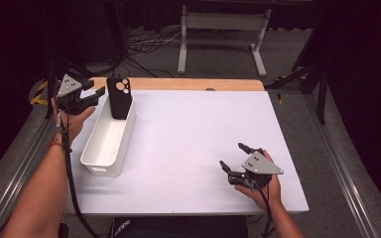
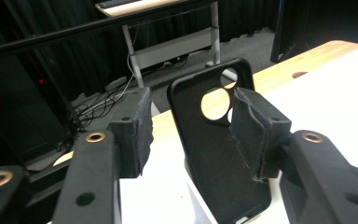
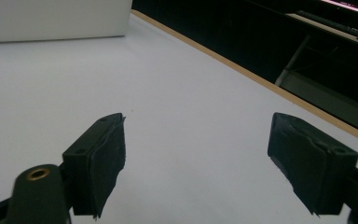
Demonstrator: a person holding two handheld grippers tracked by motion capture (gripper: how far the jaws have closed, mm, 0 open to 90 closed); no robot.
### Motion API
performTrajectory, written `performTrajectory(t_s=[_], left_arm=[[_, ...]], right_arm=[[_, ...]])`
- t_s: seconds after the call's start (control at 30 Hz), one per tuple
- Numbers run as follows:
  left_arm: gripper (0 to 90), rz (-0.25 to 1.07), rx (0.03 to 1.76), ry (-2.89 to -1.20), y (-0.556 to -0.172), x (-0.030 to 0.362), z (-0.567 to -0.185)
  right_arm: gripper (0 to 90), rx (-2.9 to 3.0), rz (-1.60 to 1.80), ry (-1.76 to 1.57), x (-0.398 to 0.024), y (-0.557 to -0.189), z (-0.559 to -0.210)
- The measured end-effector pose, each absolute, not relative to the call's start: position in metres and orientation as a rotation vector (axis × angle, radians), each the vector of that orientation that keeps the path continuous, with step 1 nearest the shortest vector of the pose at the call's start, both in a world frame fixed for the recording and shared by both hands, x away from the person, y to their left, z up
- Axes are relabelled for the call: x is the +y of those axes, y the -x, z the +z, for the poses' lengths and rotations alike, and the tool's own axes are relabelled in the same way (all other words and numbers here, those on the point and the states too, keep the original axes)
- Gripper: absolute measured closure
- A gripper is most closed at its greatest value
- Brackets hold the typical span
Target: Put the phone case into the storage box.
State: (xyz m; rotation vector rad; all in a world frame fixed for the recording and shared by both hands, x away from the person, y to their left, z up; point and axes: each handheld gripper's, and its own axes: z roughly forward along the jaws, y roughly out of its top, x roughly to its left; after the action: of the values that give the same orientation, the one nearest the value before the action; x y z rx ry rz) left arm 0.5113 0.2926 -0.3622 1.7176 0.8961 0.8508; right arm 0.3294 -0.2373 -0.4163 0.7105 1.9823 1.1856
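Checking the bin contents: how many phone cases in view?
1. The black phone case stands upright at the far end of the white bin, leaning on its wall. The bin's interior looks otherwise bare, though its near wall hides part of the floor.

A black phone case (image 1: 118,97) stands upright in the white bin (image 1: 104,148), left gripper (image 1: 93,89) just beside it.
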Motion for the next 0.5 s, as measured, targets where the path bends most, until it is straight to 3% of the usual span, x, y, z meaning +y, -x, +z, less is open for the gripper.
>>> performTrajectory(t_s=[0.5], left_arm=[[21.8, 0.858, 0.86, -1.685, -0.488, 0.288, -0.353]], right_arm=[[20.0, 1.985, 1.224, -0.703, -0.236, -0.327, -0.416]])
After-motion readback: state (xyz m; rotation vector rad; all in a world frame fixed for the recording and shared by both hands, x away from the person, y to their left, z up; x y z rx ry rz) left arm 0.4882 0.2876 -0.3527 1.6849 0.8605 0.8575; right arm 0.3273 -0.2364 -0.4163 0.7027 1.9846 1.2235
